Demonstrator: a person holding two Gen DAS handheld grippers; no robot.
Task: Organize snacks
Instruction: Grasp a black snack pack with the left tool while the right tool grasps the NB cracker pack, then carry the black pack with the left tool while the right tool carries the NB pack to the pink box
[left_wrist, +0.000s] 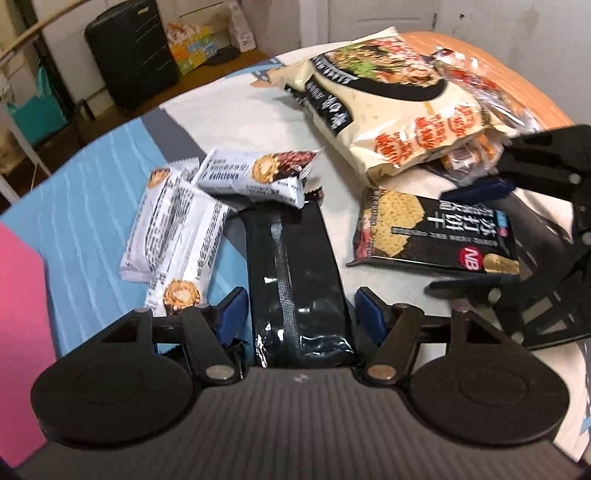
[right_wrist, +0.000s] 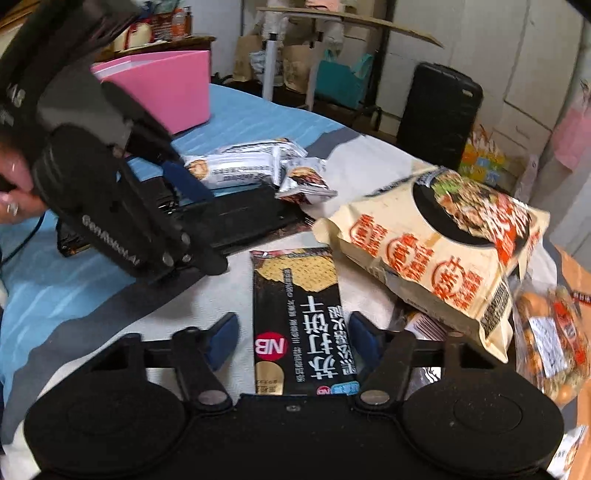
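Two grippers, each straddling a black packet.
Left gripper (left_wrist: 298, 310) and right gripper (right_wrist: 291, 341) fingers apart, unclamped; glossy foil may slip when squeezed.

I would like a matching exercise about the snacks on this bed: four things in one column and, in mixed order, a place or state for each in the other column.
Things:
1. black packet
2. soda cracker pack
3. cream noodle bag
4. pink box

Places:
a. standing at the far edge of the blue sheet
b. between the open jaws of the left gripper
c. lying on top of other snacks
d. between the open jaws of the right gripper

Pairs: 1-b, 2-d, 3-c, 4-a
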